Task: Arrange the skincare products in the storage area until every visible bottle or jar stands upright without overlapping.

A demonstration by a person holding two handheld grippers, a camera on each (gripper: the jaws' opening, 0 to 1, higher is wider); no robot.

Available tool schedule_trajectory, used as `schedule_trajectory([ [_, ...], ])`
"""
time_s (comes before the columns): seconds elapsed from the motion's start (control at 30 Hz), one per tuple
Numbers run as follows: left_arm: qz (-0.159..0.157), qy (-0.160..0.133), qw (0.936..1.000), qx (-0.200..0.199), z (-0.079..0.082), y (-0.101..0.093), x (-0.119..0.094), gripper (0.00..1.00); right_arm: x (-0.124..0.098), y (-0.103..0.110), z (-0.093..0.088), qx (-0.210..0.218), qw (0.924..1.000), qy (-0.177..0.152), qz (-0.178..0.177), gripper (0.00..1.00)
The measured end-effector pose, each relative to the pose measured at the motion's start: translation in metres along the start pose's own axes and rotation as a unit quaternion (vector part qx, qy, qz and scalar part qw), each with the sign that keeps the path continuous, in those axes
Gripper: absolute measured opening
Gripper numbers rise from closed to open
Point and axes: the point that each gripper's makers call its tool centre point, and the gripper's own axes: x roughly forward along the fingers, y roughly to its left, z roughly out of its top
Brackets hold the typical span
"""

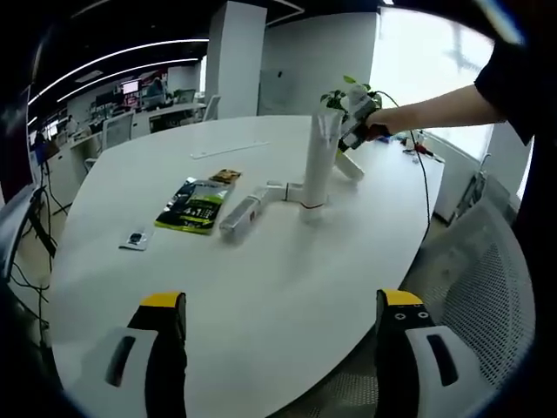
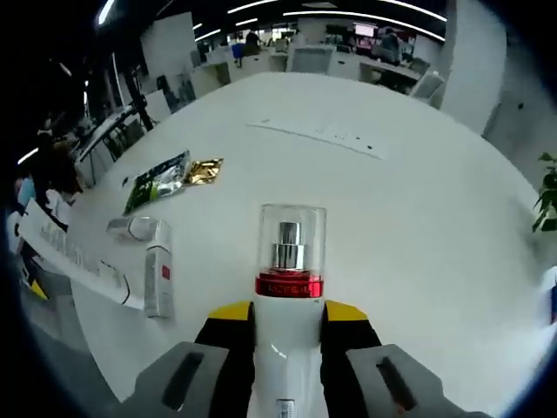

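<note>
In the right gripper view my right gripper (image 2: 287,315) is shut on a white bottle (image 2: 289,261) with a clear cap and a red band, cap end pointing away from the jaws. In the left gripper view that tall white bottle (image 1: 318,161) stands nearly vertical mid-table, banded end down, with the right gripper (image 1: 355,131) at its upper part. Whether it rests on the table I cannot tell. Two white containers (image 1: 242,214) (image 1: 280,190) lie flat beside it. One lying container (image 2: 158,274) has a red label. My left gripper (image 1: 283,300) hangs open over the near table edge.
On the white oval table (image 1: 261,287) lie a green packet (image 1: 193,206), a gold packet (image 1: 225,176), a small round sachet (image 1: 137,238) and a long thin strip (image 1: 231,150). A potted plant (image 1: 348,91) stands behind the bottle. A mesh chair (image 1: 474,261) is at the right.
</note>
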Motion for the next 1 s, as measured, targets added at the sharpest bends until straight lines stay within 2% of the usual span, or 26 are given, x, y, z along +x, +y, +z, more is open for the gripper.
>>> schedule_trajectory([
  [0.13, 0.000, 0.000, 1.0000, -0.001, 0.000, 0.000, 0.000, 0.82, -0.004, 0.006, -0.004, 0.009, 0.9999, -0.011, 0.002, 0.18],
  [0.6, 0.000, 0.002, 1.0000, 0.006, -0.001, -0.001, 0.000, 0.82, -0.015, -0.006, -0.001, 0.059, 0.9950, -0.081, 0.000, 0.18],
  [0.73, 0.000, 0.002, 1.0000, 0.008, -0.001, -0.002, 0.000, 0.82, -0.017, -0.007, 0.001, 0.059, 0.9939, -0.093, 0.000, 0.18],
  [0.8, -0.001, 0.002, 1.0000, 0.009, -0.001, -0.002, 0.000, 0.82, -0.018, -0.007, 0.003, 0.045, 0.9935, -0.105, 0.005, 0.18],
  [0.87, 0.001, 0.002, 0.9999, 0.012, 0.000, -0.003, 0.000, 0.81, -0.019, -0.004, 0.000, 0.049, 0.9938, -0.100, 0.003, 0.18],
  [1.0, 0.001, -0.001, 0.9999, 0.013, 0.001, -0.003, -0.001, 0.81, -0.022, -0.001, 0.001, 0.048, 0.9925, -0.113, 0.004, 0.18],
])
